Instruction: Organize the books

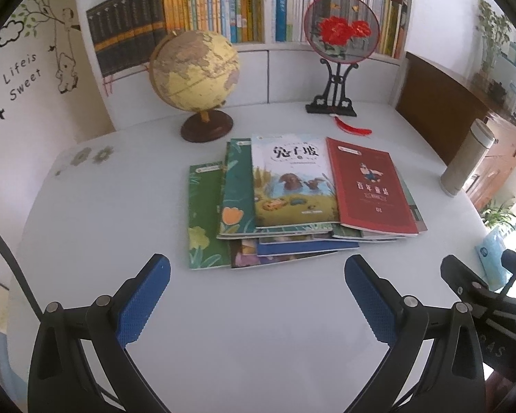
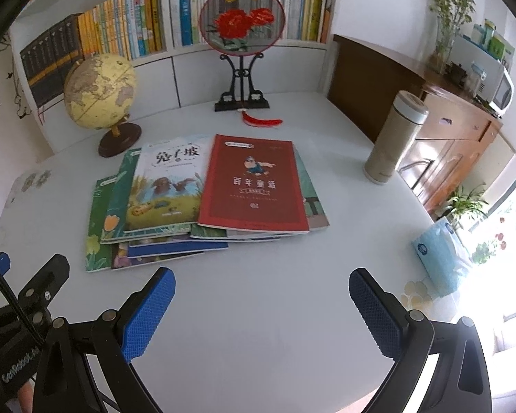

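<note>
On the white table (image 1: 120, 206), scattered books (image 1: 292, 199) are lying unsorted.
Left gripper (image 1: 258, 296) and right gripper (image 2: 261, 303) are hovering near, both spread wide, gripping nothing; organizing is yet to begin.

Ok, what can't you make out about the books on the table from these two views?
- Lower books in the pile: covers hidden by the red book and rabbit book, both views.
- Exact book count: only edges show.
- Small print on the red book: too small.
- Shelf spine titles: blurred, small.
- Left gripper and right gripper are open and hide none of the pile.
</note>
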Motion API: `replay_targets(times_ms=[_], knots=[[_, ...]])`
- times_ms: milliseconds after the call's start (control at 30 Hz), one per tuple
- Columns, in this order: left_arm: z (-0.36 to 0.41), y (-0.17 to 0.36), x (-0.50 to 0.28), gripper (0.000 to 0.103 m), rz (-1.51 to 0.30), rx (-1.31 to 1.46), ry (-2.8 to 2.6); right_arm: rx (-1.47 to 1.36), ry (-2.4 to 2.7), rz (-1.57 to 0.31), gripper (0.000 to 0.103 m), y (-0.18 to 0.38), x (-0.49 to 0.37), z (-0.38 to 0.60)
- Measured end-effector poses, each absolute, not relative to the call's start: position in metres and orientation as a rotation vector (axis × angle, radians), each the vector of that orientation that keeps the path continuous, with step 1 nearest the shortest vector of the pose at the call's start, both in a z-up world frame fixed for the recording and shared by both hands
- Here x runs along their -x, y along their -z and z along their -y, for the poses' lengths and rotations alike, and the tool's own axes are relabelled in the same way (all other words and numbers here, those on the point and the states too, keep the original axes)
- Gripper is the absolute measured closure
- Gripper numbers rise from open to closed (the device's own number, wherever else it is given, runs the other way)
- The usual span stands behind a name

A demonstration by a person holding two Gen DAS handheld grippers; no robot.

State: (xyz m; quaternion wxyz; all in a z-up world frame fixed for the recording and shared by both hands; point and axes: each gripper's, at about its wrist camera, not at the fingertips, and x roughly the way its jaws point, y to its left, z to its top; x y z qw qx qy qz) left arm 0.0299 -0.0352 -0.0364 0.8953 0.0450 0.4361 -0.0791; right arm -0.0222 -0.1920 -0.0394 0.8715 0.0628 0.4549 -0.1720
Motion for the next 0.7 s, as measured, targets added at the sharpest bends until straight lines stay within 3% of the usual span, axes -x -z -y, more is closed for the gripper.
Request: replay_targets(times_ms=[467, 700], knots=[[0.084, 0.040, -0.076, 0.002, -0.888, -0.135, 0.202, -0.183, 0.315, -0.986, 0.002, 0.057, -0.014, 0.263], [0.109, 0.077, -0.136, 0.002, -0.929, -0.074, 0.272, -0.238, 0.107, -0.976, 0.003, 0.090, -0.061, 0.298]])
